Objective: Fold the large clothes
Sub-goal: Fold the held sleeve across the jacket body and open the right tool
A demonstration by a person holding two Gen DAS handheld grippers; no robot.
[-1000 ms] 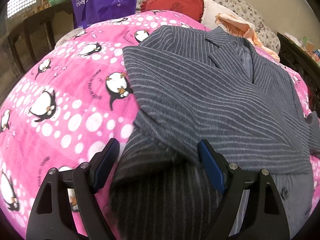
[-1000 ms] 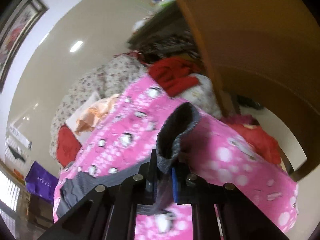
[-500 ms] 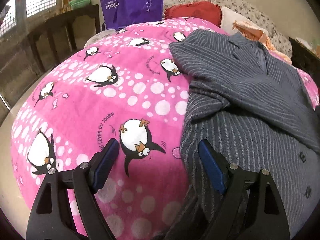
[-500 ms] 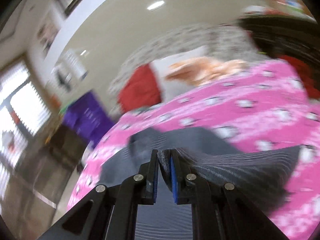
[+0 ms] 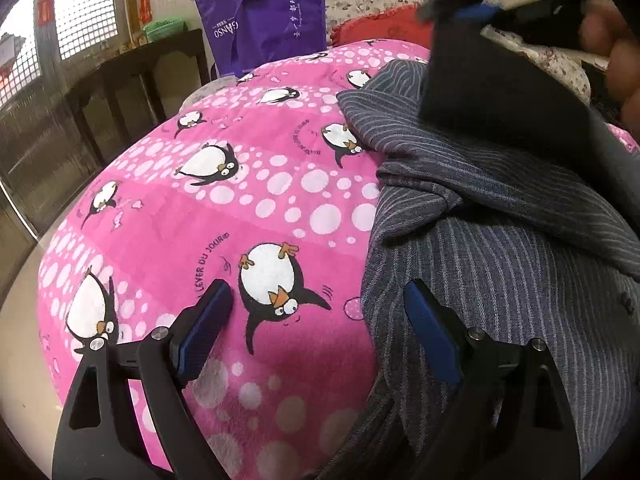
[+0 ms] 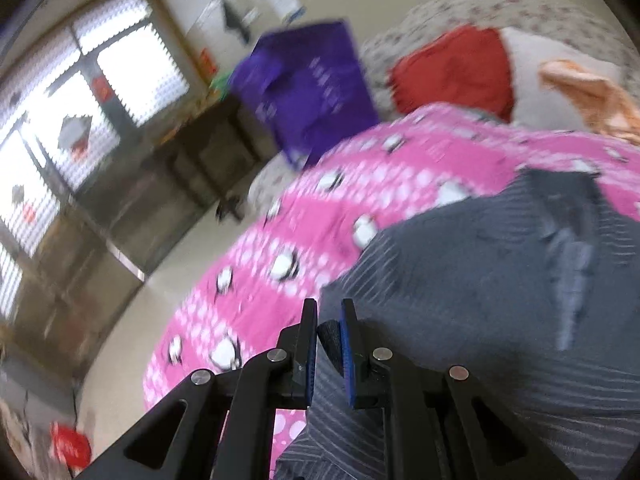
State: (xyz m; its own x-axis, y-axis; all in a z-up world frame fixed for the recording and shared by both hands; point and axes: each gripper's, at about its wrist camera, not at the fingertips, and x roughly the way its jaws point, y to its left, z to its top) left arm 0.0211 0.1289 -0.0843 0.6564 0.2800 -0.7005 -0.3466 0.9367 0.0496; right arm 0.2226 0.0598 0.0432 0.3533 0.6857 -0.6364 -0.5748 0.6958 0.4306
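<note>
a: you're at a bed under a pink penguin blanket [image 5: 248, 184], in a room with barred windows.

b: what's nearest me?

a: your left gripper [image 5: 316, 312], low over the blanket's near edge. its jaws are opening with nothing between them; one pad hangs over a penguin, the other over the side edge of the jacket [image 5: 500, 264]. my guess is you're lining up on that edge for the next fold.

b: and the jacket itself?

a: grey, striped, spread on the blanket to the right of that gripper, with a layer already doubled over its middle.

b: my right one?

a: your right gripper [image 6: 328, 340] has its jaws pinched together on a fold of the jacket's cloth [image 6: 332, 334]. in the left view the gripper shows high at the top right, blurred, with a dark flap hanging from it over the jacket, likely so the cloth swings across and lands flat rather than dragging. your hand [image 5: 616, 64] shows behind it.

b: risks?

a: the pinch is thin; a fast sweep could pull it free or rumple the layer below.

b: further back?

a: a purple bag [image 5: 268, 16] at the bed's far edge, a red cushion [image 6: 456, 68] beside it, an orange cloth [image 6: 592, 96] on a white pillow, then a dark table [image 5: 136, 64] by the windows.
</note>
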